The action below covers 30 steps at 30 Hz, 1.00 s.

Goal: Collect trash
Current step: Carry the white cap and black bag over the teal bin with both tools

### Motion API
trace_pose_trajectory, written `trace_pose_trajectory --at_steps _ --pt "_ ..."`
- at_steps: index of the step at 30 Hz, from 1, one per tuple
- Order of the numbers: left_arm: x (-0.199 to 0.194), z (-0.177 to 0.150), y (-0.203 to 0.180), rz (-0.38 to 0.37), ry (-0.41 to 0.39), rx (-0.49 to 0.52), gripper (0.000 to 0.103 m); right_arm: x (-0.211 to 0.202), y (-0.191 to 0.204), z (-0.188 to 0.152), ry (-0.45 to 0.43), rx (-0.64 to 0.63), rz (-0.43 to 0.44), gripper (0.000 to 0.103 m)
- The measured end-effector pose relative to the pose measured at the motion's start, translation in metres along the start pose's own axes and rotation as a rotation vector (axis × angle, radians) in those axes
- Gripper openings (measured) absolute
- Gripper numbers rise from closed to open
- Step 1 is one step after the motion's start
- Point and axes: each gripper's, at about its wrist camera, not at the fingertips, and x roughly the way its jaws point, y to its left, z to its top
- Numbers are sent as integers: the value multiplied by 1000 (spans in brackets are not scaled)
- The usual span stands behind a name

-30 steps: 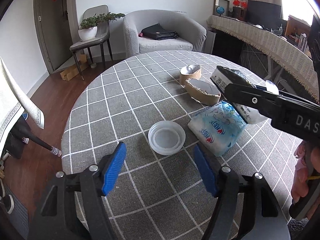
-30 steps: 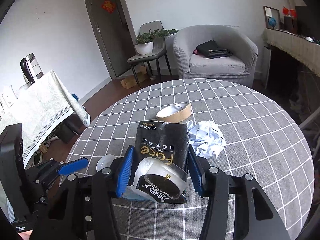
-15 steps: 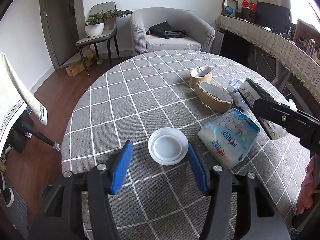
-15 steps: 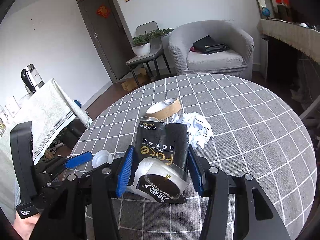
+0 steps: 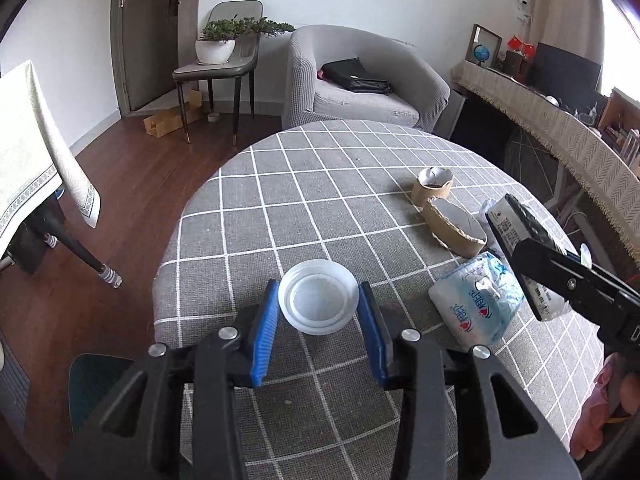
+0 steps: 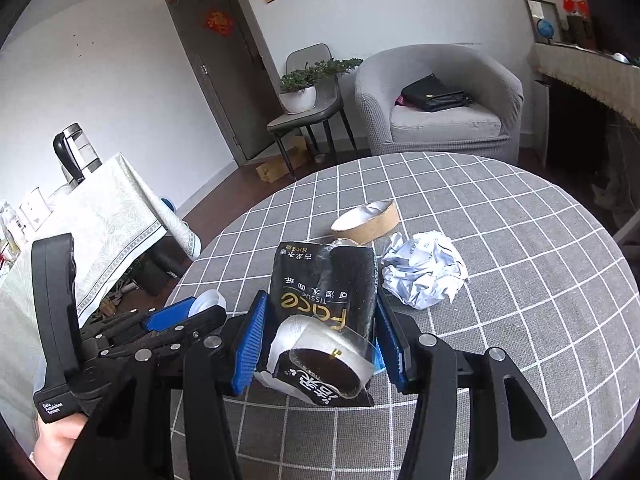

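A round translucent plastic lid (image 5: 318, 297) lies near the table's front left edge. My left gripper (image 5: 319, 312) has its blue pads closed against both sides of the lid. My right gripper (image 6: 318, 334) is shut on a black tissue pack (image 6: 323, 312) and holds it above the table; it also shows at the right of the left wrist view (image 5: 524, 248). A blue-and-white tissue pack (image 5: 476, 306), two brown cardboard tape rings (image 5: 454, 226) (image 5: 434, 186) and a crumpled white paper ball (image 6: 424, 270) lie on the grey checked table (image 5: 304, 184).
Behind the table stand a grey armchair (image 5: 360, 84) with a black bag and a chair with a potted plant (image 5: 218, 46). A cloth-covered side table (image 6: 92, 216) is at the left, a long sideboard (image 5: 560, 128) at the right.
My left gripper moved forward around the plastic lid and closed its pads onto it. The right gripper kept hold of the black tissue pack and shifted slightly.
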Motion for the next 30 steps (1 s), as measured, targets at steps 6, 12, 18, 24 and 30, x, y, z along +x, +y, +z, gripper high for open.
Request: trace_pose_trajectory --at_steps 6,12,18,24,30 --pt "-8 3 17 -3 -23 -71 42 -1 14 2 -2 -14 13 52" --pt "-14 3 40 12 -38 -132 42 1 35 4 -10 -34 46 52" --pt "-26 1 76 35 -69 -201 42 24 47 -1 20 0 109 52" --pt "-36 -9 124 87 -62 -261 42 41 74 -1 42 -31 138 52" --pt "-39 -21 163 156 -14 -268 42 53 110 0 57 -87 162 52"
